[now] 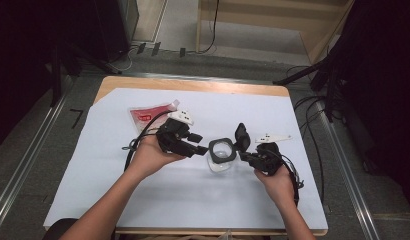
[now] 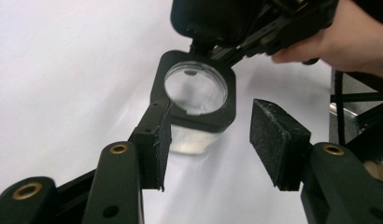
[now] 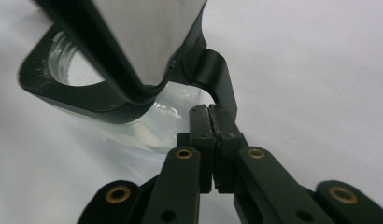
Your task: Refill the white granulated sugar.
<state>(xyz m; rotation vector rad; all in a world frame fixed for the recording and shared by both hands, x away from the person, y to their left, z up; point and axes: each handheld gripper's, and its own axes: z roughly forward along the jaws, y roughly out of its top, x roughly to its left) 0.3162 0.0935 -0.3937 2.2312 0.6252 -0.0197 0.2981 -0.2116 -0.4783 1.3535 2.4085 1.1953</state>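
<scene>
A clear jar (image 1: 222, 159) with a black square collar stood on the white sheet (image 1: 143, 195) near the middle of the table, closer to the front edge than the back. Its flip lid (image 1: 242, 136) stood swung up on the hinge at the jar's right side.

The right gripper (image 1: 245, 156) was clenched, its jaws pressed together on the hinge tab, as the right gripper view showed (image 3: 212, 140); that looked like the hold keeping the lid up and the jar steady. The left gripper (image 2: 210, 140) was released, its pads apart with nothing pressed between them; one pad (image 2: 154, 140) lay just beside the collar, the other (image 2: 276, 140) stood off from it.

A red-printed pouch (image 1: 145, 116) lay toward the back left corner, well apart.

To my eye, the step was opening the jar. Done well, the right grip should stay firm on the tab, without tipping the jar, while the left backs away level and clear of the collar.
</scene>
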